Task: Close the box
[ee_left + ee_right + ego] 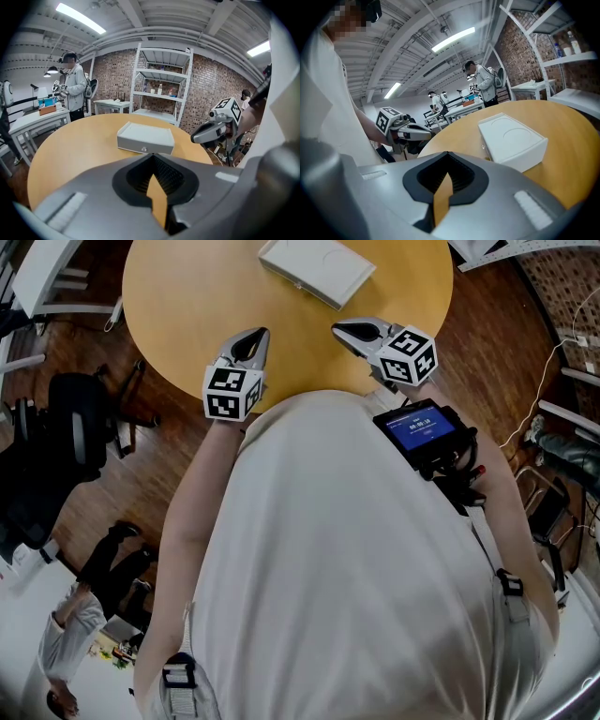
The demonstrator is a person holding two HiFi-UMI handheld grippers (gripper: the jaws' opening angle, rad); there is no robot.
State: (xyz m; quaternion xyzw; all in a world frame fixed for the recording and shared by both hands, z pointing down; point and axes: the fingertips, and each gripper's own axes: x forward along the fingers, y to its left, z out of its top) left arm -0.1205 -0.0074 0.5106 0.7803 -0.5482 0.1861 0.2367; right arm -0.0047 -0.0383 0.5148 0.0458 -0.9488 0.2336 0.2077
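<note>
In the head view, the white box [316,268] lies on the far side of the round wooden table [187,296], well apart from both tools, and its lid looks already flat on the base. The left gripper [255,336] and the right gripper [339,330] hang over the near edge of the table, each pointing forward and somewhat down toward the box, with the person's forearms drawn in close to the body. In the left gripper view, the left gripper [154,187] has its jaws pressed together with nothing between them. The box [146,138] sits straight ahead showing its front wall, where a small clasp [144,149] is visible, and the right gripper [194,138] hovers beside it at the right. In the right gripper view, the right gripper [443,197] also looks closed and empty. The box [513,140] lies ahead to the right, its smooth top moulded with shallow curves, and the left gripper [433,133] is off to the left. The box seems a light, stiff shell with slick faces that would likely slide if pushed sideways. A better contact is probably straight down on the lid near its front edge, above the clasp.
</note>
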